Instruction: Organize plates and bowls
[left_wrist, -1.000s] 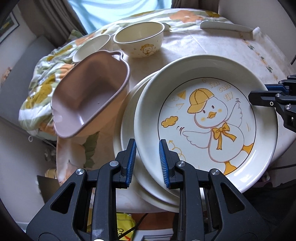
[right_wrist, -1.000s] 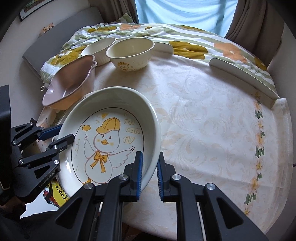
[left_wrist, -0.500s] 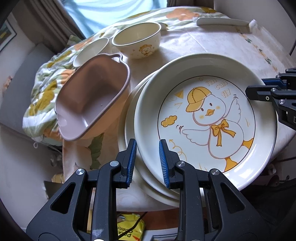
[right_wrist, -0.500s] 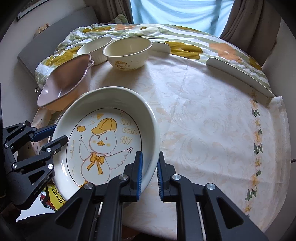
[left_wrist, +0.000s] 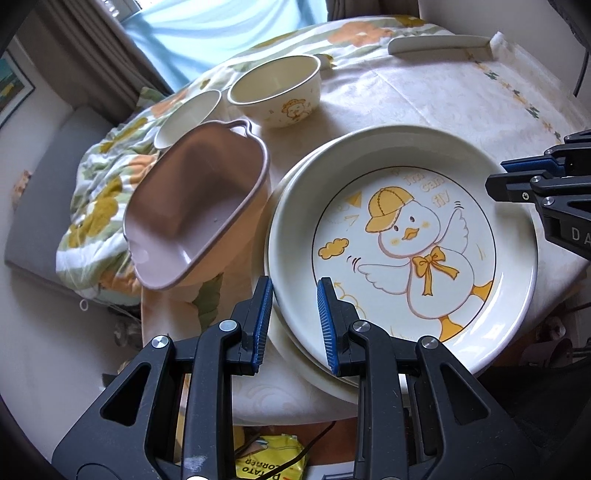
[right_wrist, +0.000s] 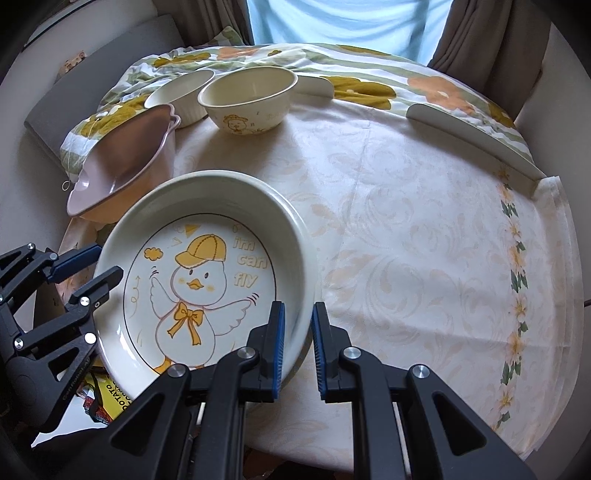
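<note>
A cream plate with a yellow-capped duck is held at the table's near-left edge by both grippers. My left gripper is shut on its left rim. My right gripper is shut on the opposite rim. A second cream plate lies directly under it, showing only as a crescent along the left and near side. I cannot tell whether the two plates touch. A cream bowl with a cartoon print and a small white ribbed bowl stand at the back.
A pink two-handled baking dish sits tilted just left of the plates, on a floral blanket. A long white curved piece lies at the far right. The patterned tablecloth spreads to the right. A yellow packet lies below the table edge.
Both grippers keep their hold on the duck plate, which stays over the lower plate. Both views have tilted slightly; nothing on the table has shifted.
</note>
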